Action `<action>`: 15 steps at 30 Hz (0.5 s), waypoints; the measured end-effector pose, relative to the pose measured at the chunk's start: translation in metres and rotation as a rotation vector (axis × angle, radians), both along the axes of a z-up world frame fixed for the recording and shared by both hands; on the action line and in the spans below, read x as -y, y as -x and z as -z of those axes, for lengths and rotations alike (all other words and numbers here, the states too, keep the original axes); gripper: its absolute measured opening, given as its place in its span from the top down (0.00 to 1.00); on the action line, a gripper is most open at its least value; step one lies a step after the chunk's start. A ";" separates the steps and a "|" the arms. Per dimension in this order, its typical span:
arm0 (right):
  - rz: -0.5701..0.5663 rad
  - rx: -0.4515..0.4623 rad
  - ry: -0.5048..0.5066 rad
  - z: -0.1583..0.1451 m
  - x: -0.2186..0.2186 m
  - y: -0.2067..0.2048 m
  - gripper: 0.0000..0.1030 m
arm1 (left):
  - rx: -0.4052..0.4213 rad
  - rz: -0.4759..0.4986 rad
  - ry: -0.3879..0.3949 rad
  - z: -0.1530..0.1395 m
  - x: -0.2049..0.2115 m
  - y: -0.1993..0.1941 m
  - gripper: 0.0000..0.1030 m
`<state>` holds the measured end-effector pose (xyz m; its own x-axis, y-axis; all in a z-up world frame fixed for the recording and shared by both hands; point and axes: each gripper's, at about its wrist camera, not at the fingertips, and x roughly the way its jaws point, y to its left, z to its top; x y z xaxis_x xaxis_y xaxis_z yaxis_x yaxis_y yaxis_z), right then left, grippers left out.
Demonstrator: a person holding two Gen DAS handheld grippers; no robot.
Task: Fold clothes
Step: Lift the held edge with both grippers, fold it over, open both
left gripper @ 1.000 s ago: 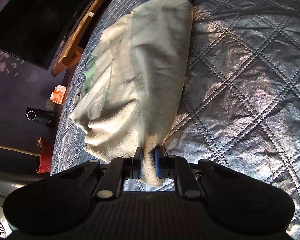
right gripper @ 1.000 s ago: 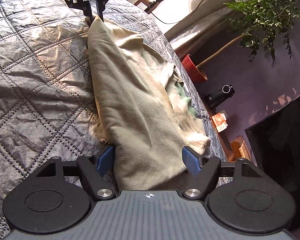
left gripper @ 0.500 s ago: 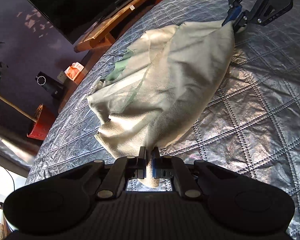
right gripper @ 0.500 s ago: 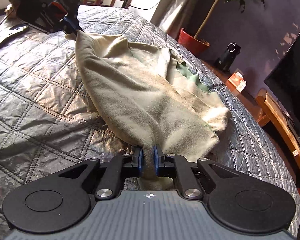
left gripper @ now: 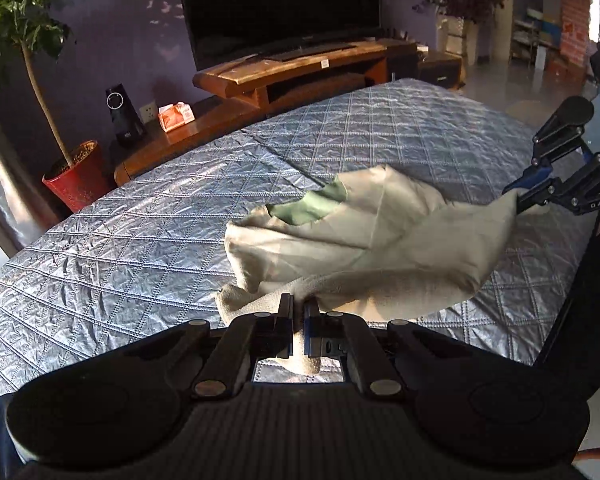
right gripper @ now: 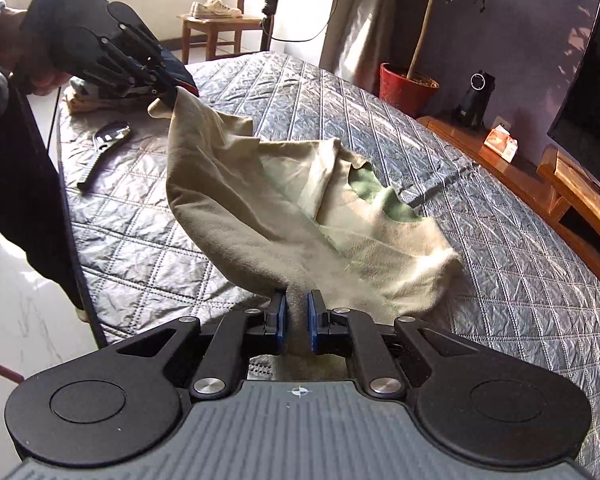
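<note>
A beige garment [left gripper: 364,240] with a green lining [left gripper: 308,208] hangs stretched between my two grippers above the quilted bed [left gripper: 140,248]. My left gripper [left gripper: 298,312] is shut on one corner of it. In the right wrist view the same garment [right gripper: 260,216] sags toward the bed, and my right gripper [right gripper: 297,308] is shut on its other corner. The right gripper [left gripper: 518,194] shows at the far right of the left wrist view. Across the bed, at the upper left of the right wrist view, the left gripper [right gripper: 172,96] pinches the cloth, with a hand [right gripper: 24,60] behind it.
A dark tool [right gripper: 104,148] lies on the bed near folded clothes [right gripper: 88,98]. Beyond the bed stand a wooden TV stand [left gripper: 300,68], a television [left gripper: 280,4], a red plant pot [left gripper: 76,180], a black speaker [left gripper: 122,114] and a wooden chair [right gripper: 216,28].
Both grippers have risen and rolled, lifting the garment off the bed by its two corners. The right gripper went from open around the cloth to shut on it.
</note>
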<state>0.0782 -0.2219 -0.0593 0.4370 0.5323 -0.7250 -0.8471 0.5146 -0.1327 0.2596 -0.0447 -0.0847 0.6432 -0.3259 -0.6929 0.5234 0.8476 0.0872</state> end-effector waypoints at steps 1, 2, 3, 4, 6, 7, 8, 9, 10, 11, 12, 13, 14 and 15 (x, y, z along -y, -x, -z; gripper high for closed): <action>0.010 0.002 -0.012 -0.009 0.001 -0.003 0.87 | 0.002 -0.016 0.031 -0.005 -0.005 -0.011 0.96; 0.027 -0.001 -0.023 -0.017 0.003 -0.009 0.87 | 0.001 -0.031 0.057 -0.009 -0.008 -0.021 0.96; 0.048 -0.002 -0.035 -0.023 0.005 -0.020 0.87 | -0.001 -0.046 0.078 -0.011 -0.010 -0.032 0.96; 0.071 -0.001 -0.047 -0.028 0.007 -0.033 0.87 | -0.003 -0.064 0.096 -0.012 -0.011 -0.045 0.96; 0.118 -0.010 -0.065 -0.033 0.011 -0.063 0.87 | -0.013 -0.096 0.115 -0.010 -0.010 -0.067 0.96; 0.144 -0.029 -0.069 -0.029 0.013 -0.083 0.87 | -0.019 -0.114 0.116 -0.005 -0.007 -0.078 0.96; 0.169 -0.047 -0.073 -0.025 0.015 -0.102 0.87 | -0.026 -0.132 0.117 -0.001 -0.003 -0.088 0.96; 0.195 -0.065 -0.077 -0.021 0.018 -0.122 0.87 | -0.037 -0.152 0.123 0.005 -0.001 -0.101 0.96; 0.221 -0.087 -0.086 -0.015 0.020 -0.139 0.87 | -0.056 -0.173 0.137 0.013 0.000 -0.114 0.96; 0.246 -0.123 -0.102 -0.008 0.022 -0.152 0.87 | -0.074 -0.192 0.148 0.021 0.002 -0.124 0.96; 0.270 -0.166 -0.121 -0.001 0.025 -0.165 0.85 | -0.085 -0.209 0.154 0.029 0.004 -0.131 0.96; 0.278 -0.197 -0.160 0.002 0.028 -0.171 0.82 | -0.085 -0.216 0.153 0.032 0.007 -0.134 0.96; 0.265 -0.200 -0.210 0.001 0.030 -0.166 0.79 | -0.074 -0.208 0.147 0.031 0.010 -0.131 0.96; 0.238 -0.198 -0.249 0.000 0.031 -0.155 0.72 | -0.058 -0.193 0.137 0.029 0.012 -0.126 0.96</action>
